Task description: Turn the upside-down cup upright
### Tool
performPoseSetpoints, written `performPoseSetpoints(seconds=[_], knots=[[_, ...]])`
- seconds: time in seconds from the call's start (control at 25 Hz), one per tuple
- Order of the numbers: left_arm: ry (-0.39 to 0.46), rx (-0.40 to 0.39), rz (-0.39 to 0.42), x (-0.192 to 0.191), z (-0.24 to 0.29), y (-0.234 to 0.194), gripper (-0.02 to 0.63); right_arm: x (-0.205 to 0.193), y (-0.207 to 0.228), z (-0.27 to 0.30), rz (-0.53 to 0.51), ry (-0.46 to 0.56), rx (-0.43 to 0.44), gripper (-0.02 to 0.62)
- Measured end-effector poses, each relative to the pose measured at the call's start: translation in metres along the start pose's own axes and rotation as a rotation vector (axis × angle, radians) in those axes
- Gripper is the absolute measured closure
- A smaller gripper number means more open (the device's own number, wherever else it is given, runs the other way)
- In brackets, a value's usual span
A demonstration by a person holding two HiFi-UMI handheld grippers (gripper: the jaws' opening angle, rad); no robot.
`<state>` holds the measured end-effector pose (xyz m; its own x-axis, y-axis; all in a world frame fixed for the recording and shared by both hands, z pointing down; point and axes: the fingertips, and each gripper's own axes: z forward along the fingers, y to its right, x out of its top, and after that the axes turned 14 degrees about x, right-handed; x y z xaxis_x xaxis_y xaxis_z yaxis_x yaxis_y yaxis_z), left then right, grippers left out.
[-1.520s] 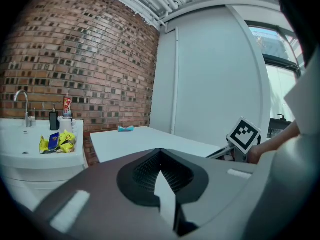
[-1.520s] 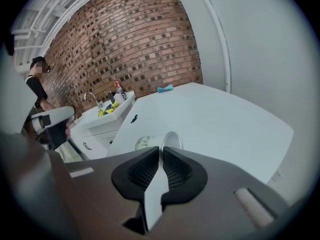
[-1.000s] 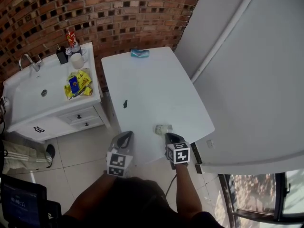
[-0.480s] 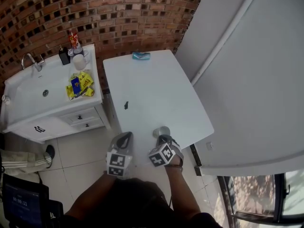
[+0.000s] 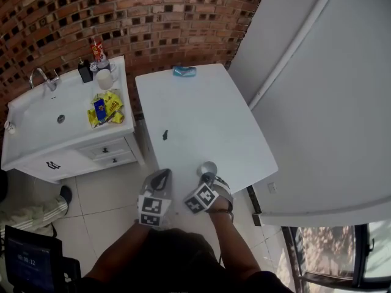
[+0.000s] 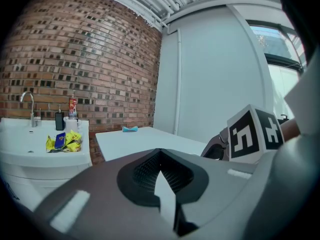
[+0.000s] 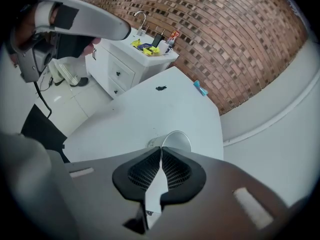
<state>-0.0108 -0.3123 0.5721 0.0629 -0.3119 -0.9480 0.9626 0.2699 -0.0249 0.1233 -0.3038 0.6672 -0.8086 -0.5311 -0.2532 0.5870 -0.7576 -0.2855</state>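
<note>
Gripping cup (image 7: 172, 141) | right gripper (image 7: 160, 150) (rim pinched) | yellow packets (image 5: 104, 110): print unreadable

cup (image 5: 208, 167): pale, smooth, bright sheen at rim.
surface (image 5: 195, 115): white, smooth, matt.
wall (image 5: 153, 23): rough red brick.
floor (image 5: 104, 194): pale tiles, slight gloss.
right hand-held gripper (image 7: 159, 152), pads (image 7: 176, 172): dark, ribbed, matt.

Head view: overhead, steeply down, far off, table (image 5: 201, 112) near edge lowest. Left gripper view: low, near-level, facing brick wall (image 6: 80, 59). Right gripper view: close above cup (image 7: 175, 140), angled down. Shared: table, sink unit (image 5: 36, 140).
</note>
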Motion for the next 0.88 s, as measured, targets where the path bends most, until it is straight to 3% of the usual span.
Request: performPoseSetpoints(seconds=[0.4, 0.56, 0.88], knots=[[-0.012, 0.01, -0.002, 0.0, 0.003, -0.002, 0.611, 0.001, -0.003, 0.006, -0.086, -0.029, -0.014, 0.561], [-0.018, 0.011, -0.002, -0.003, 0.002, -0.001, 0.611, 0.001, -0.006, 0.008, -0.098, -0.026, 0.005, 0.466], [-0.013, 0.021, 0.005, -0.004, -0.002, 0.0, 0.611, 0.007, 0.005, -0.019, -0.051, 0.113, -0.073, 0.467]])
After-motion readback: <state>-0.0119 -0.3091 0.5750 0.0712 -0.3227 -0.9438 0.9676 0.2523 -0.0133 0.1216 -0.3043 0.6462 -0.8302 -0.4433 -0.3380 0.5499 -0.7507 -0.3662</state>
